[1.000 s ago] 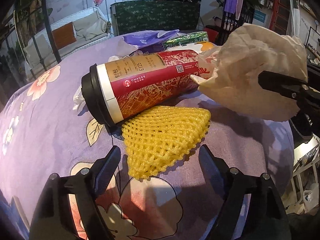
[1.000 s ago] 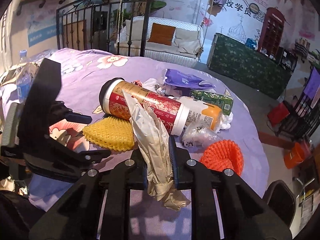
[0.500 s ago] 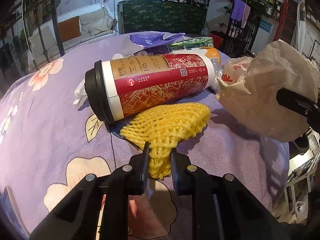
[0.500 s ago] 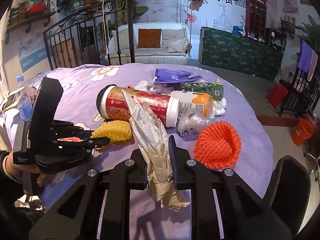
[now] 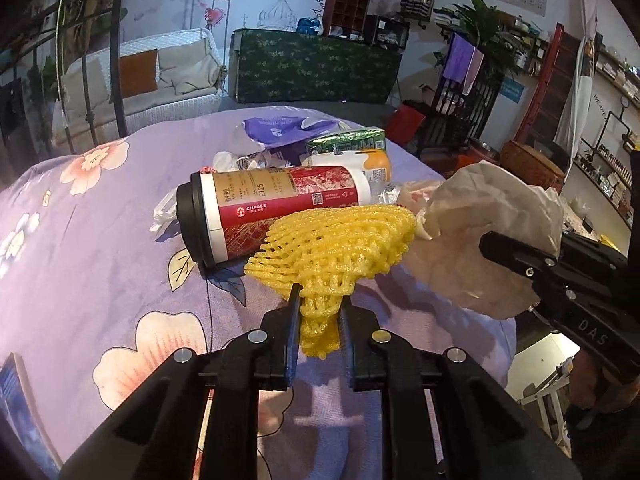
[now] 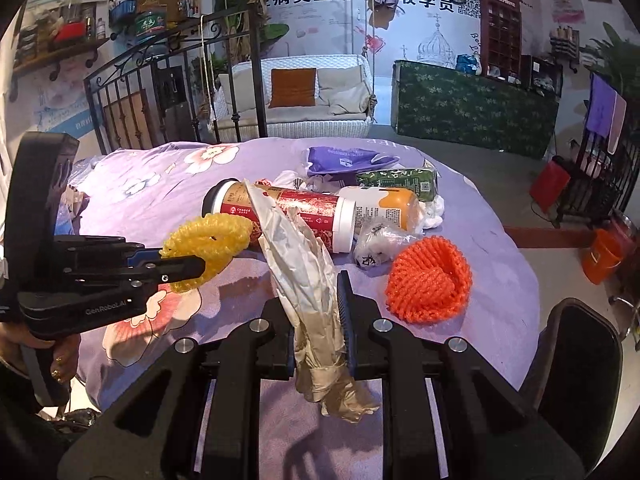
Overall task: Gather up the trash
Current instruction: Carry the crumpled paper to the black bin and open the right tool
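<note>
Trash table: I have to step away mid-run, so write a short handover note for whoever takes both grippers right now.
Left gripper: shut on the yellow foam net, lifted off the purple tablecloth.
Right gripper: shut on the crumpled paper bag, also held up.
On the table: red tea cup on its side, orange foam net, orange-and-white cup, green carton, purple bag, small clear wrappers.
Done: two pieces picked up.
Left: drop both, then collect the rest. No bin in view.
</note>
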A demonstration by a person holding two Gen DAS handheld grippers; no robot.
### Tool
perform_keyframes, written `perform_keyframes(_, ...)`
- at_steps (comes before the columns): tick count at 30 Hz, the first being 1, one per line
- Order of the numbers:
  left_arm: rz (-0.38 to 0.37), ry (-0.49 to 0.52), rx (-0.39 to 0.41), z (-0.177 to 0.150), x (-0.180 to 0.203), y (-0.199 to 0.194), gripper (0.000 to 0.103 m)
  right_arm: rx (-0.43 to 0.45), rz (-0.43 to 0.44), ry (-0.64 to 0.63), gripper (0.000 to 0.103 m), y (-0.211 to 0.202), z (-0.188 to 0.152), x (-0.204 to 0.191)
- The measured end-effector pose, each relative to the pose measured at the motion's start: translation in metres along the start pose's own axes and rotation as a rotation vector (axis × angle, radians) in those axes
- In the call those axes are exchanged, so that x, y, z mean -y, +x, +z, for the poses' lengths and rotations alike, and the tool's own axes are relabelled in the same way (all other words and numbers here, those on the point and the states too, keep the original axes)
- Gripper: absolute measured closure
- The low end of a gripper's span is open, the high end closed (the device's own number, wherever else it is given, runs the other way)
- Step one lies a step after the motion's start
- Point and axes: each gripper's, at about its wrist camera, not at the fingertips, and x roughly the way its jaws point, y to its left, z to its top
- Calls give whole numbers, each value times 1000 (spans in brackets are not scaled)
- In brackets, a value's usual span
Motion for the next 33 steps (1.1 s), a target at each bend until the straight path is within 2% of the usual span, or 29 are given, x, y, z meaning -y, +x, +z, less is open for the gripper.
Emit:
perform_keyframes(8, -68, 25, 16, 11, 22, 1, 86, 50, -32, 79, 85, -28, -1, 23)
perform_keyframes(13, -124, 67, 27, 18, 42, 3, 86, 91, -63, 191, 85, -52, -1, 59)
perform_keyframes(18, -175, 116, 30, 26, 67, 9, 86, 125, -202, 280, 85, -75, -8, 108)
perform_keyframes(26, -261, 201, 24, 36, 109, 26, 86, 68, -451, 505, 85, -88, -48, 211)
perform_keyframes(30, -295, 239, 16, 38, 128, 32, 86, -12, -504, 644, 85, -75, -79, 266)
perform_keyframes(33, -317, 260, 10, 41, 140, 35, 86, -65, -503, 730, 85, -60, -101, 295)
